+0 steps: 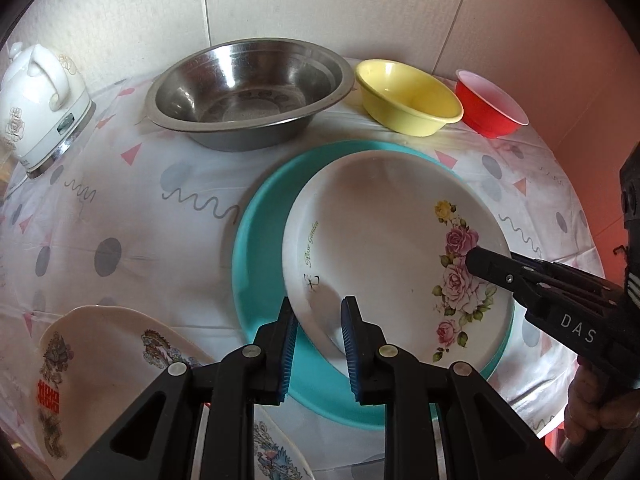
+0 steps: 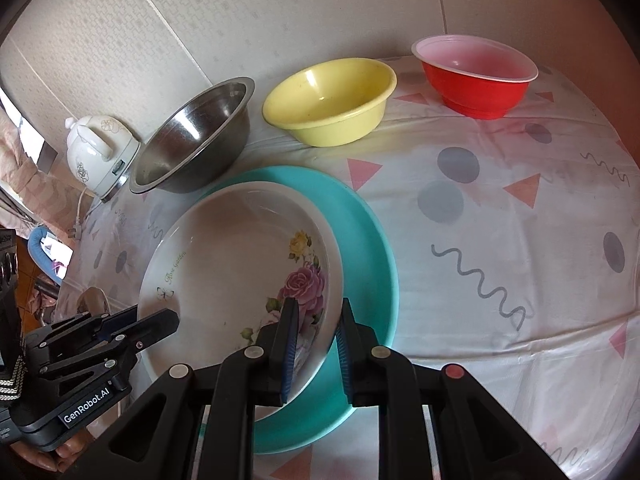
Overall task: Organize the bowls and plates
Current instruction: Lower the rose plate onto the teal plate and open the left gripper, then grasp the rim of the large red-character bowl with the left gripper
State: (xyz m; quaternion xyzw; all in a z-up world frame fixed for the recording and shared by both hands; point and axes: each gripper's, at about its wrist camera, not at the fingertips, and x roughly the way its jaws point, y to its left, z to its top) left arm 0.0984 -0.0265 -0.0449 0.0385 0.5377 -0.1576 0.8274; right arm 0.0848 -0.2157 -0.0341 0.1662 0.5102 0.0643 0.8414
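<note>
Grippers, the left gripper point(image 1: 319, 316) and the right gripper point(image 2: 317, 318), are clamping opposite rims of the rose plate point(image 1: 384, 240) over the teal plate point(image 1: 256, 248), risking a tilting slip if one releases unevenly.

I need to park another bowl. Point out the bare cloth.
Widest bare patch: the cloth right of the teal plate, in front of the red bowl. Smaller patch between kettle and teal plate. Crowded: the back row around the steel bowl and yellow bowl.
</note>
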